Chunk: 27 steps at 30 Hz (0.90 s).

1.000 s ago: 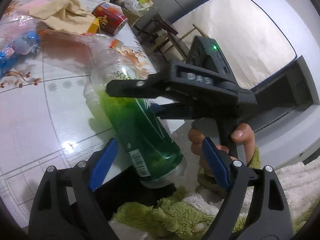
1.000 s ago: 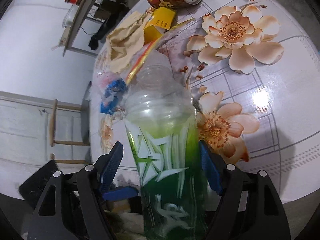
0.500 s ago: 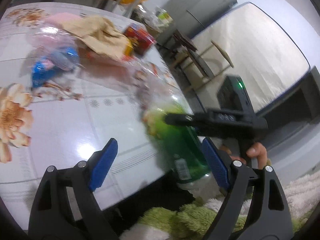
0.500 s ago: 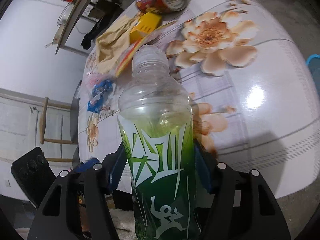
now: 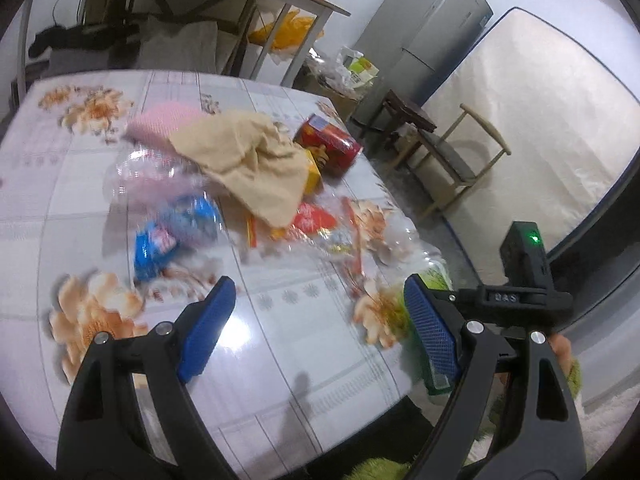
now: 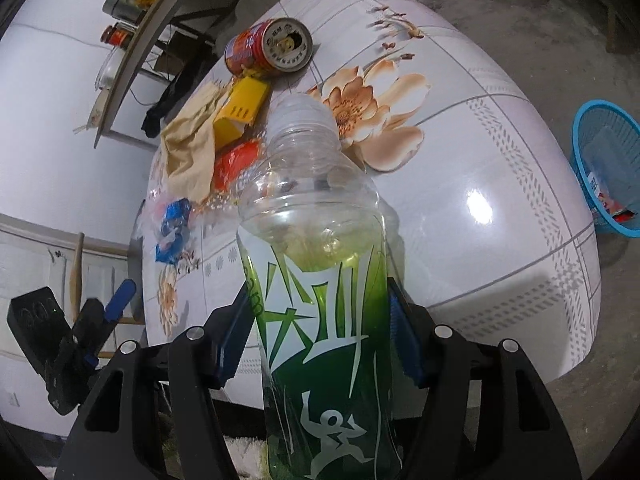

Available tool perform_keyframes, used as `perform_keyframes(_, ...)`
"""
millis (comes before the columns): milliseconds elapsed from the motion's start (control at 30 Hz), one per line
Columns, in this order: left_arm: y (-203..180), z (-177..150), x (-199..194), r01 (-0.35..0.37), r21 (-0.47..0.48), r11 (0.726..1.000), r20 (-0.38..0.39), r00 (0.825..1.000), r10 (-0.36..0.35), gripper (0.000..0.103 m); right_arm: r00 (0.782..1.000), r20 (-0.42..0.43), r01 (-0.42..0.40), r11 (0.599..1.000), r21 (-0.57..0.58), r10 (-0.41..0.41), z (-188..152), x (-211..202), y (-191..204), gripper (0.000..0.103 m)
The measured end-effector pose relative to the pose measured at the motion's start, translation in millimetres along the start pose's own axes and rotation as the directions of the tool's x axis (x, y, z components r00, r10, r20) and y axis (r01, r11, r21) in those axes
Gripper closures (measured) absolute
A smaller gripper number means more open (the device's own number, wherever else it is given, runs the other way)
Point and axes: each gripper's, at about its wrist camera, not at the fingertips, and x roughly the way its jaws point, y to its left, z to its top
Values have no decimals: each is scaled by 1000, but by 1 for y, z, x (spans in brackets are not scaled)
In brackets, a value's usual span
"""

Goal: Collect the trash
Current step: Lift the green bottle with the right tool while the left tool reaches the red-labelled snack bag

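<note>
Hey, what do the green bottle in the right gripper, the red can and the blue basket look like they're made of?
Green bottle: thin clear plastic, glossy; the table shows through its upper part, with a printed film label below.
Red can: likely metal, with a shiny silvery end and printed body.
Blue basket: apparently molded plastic, with an open lattice wall.

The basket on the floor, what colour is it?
Blue. The basket shows best in the right wrist view, right of the table.

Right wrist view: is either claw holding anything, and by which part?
The right claw grips the clear plastic bottle with a green label around its labelled middle. The left claw is open, holding nothing.
</note>
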Motion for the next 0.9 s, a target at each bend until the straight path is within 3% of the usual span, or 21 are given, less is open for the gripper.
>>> perform_keyframes(167,-14,11,19,-58,52,997,-2,998,58,22,999,31,14,1000,-16,-14,9,0,1,42)
perform_keyframes(267,-38,7,36,-133,178,975,-3,991,136,22,999,44,12,1000,-11,-11,13,-2,-4,42)
perform_keyframes(400,-72,-7,65,-252,409,877,14,963,270,22,998,57,-7,1000,8,7,17,-6,-14,42)
perform_keyframes(500,-92,-19,86,-271,544,794,25,951,307,25,997,60,-40,999,29,38,18,-8,-23,42)
perform_keyframes(567,-97,-23,100,-262,590,764,10,948,318,26,997,62,-56,998,38,53,19,-9,-26,42)
perform_keyframes(767,-97,-17,132,-285,620,731,-3,931,365,37,996,62,-73,997,38,70,20,-9,-30,42)
perform_keyframes(900,-94,-14,149,-256,620,742,-56,929,367,50,995,62,-78,996,34,75,21,-8,-32,43)
